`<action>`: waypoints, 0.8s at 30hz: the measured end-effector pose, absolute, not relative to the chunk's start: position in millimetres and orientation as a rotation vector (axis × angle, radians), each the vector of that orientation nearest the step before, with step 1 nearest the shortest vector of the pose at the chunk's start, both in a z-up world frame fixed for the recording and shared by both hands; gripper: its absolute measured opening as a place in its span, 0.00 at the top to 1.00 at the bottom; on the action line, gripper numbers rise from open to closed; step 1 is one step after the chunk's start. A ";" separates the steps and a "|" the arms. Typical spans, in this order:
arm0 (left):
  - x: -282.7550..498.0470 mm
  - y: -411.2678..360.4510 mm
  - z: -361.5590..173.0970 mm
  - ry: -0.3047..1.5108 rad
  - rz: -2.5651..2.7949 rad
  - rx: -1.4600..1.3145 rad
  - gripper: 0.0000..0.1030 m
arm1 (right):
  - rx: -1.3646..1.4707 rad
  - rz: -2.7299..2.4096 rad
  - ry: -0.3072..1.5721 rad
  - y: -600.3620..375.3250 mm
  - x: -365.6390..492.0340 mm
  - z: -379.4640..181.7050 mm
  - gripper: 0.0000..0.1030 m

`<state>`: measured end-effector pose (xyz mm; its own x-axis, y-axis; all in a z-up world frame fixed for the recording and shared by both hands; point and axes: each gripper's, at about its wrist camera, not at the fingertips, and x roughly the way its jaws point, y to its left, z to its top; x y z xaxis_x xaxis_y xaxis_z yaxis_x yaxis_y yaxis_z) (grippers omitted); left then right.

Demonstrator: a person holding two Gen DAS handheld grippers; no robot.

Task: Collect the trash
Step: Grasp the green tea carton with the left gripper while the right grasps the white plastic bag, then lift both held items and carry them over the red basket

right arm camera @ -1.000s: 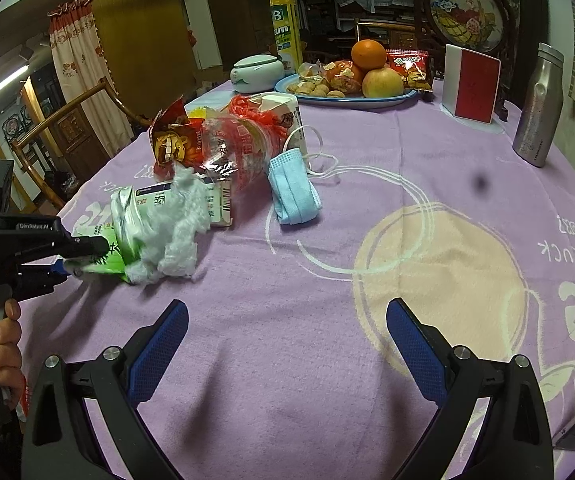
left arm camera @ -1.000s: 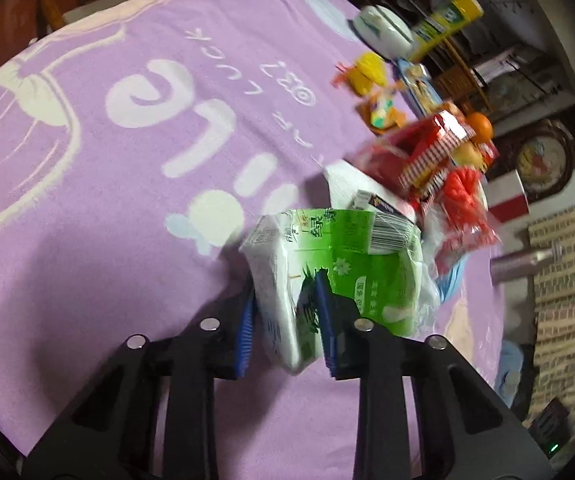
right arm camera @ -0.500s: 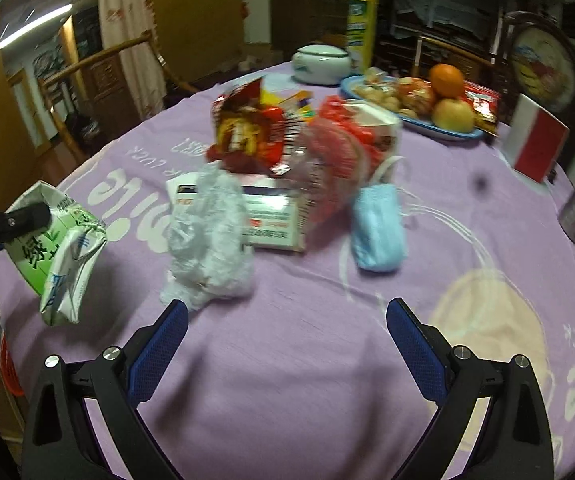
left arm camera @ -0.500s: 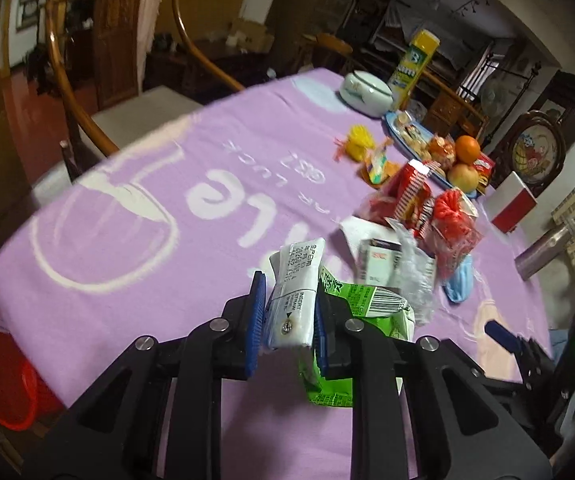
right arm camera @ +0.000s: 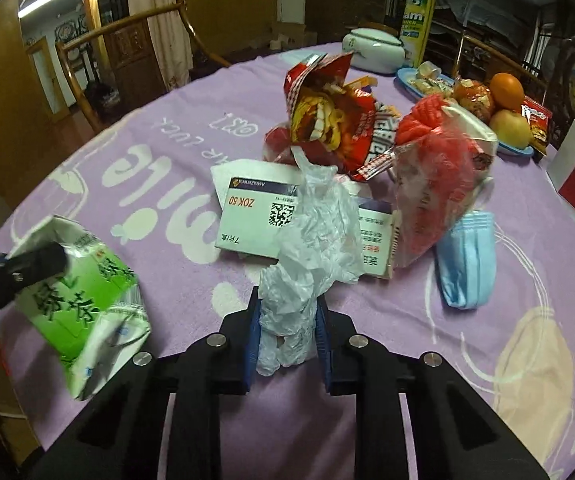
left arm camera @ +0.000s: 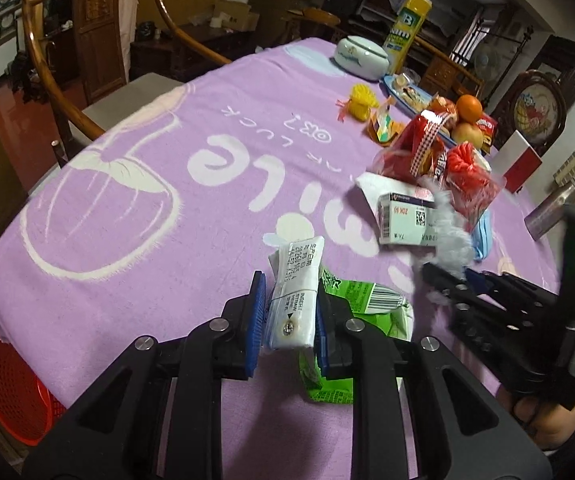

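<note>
Green-and-white drink carton (left arm camera: pixel 293 312) is clamped in your left gripper (left arm camera: pixel 289 314); your right gripper (right arm camera: pixel 287 330) pinches crumpled clear plastic (right arm camera: pixel 311 248).

Both my wrist views are dim and warm, the room behind sunk in brown shadow. From my right tongs a bright strip light (right arm camera: pixel 43 6) glows far left, near the ceiling. The purple cloth (left arm camera: pixel 135 216) is the best-lit surface, soft and without glare. The fisheye bends everything and leaves black corners. Motion blur smears the crumpled plastic (left arm camera: pixel 449 240) and my right tongs (left arm camera: pixel 447 284) in the left view, and the green carton (right arm camera: pixel 83 304) in the right.
</note>
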<state>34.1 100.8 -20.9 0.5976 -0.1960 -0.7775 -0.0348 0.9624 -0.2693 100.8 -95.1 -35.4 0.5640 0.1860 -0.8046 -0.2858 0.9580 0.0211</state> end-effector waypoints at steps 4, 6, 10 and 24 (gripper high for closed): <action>36.2 97.0 -26.3 0.949 -0.115 -0.285 0.61 | -0.062 0.283 0.890 -115.8 84.1 -23.2 0.80; 36.2 95.4 -30.6 0.960 -0.123 -0.317 0.52 | -0.023 0.285 0.882 -127.1 76.2 -21.3 0.80; 35.9 84.2 -38.7 0.980 -0.128 -0.311 0.50 | 0.023 0.287 0.877 -141.5 64.9 -22.5 0.79; 19.8 82.3 -21.9 0.911 -0.105 -0.248 0.81 | 0.061 0.293 0.850 -149.4 42.1 -23.9 0.79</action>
<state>19.8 82.3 -21.9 0.6098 -0.1950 -0.7682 -0.0146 0.9663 -0.2569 42.1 -149.4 -23.9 0.6222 0.2793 -0.7313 -0.2306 0.9581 0.1697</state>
